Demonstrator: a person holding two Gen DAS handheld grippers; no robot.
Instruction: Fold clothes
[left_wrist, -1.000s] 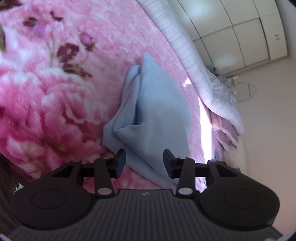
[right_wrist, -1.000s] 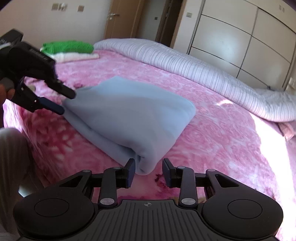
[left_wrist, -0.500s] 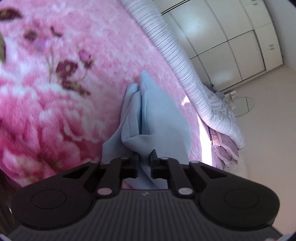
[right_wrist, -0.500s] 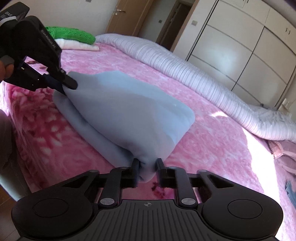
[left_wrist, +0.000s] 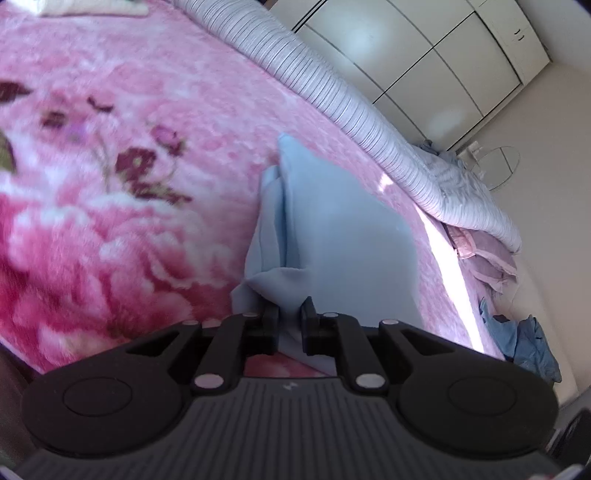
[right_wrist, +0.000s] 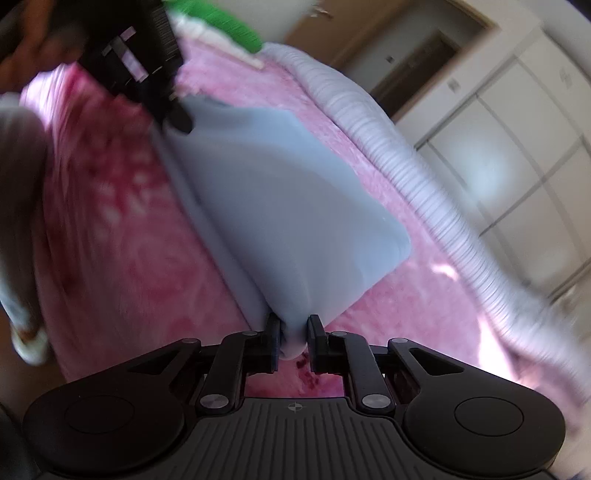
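A folded light blue garment (left_wrist: 343, 240) lies on the pink flowered bedspread (left_wrist: 110, 184). My left gripper (left_wrist: 290, 314) pinches one near corner of it; the cloth sits between the pads while the jaws ease slightly apart. In the right wrist view the same garment (right_wrist: 288, 206) stretches from my right gripper (right_wrist: 293, 325), shut on its other near corner, up to the left gripper (right_wrist: 181, 120) at the upper left. Both held corners are lifted a little, and the far edge rests on the bed.
A rolled striped duvet (left_wrist: 332, 92) runs along the far side of the bed, with white wardrobe doors (left_wrist: 424, 55) behind. Folded green and white clothes (right_wrist: 221, 26) are stacked at the far corner. Blue clothes (left_wrist: 524, 343) lie on the floor. A grey sleeve (right_wrist: 18, 166) is at the left.
Both grippers went from open around the garment's near corners to shut on them. Both wrists rolled, tilting the views, and the pinched corners have risen slightly.
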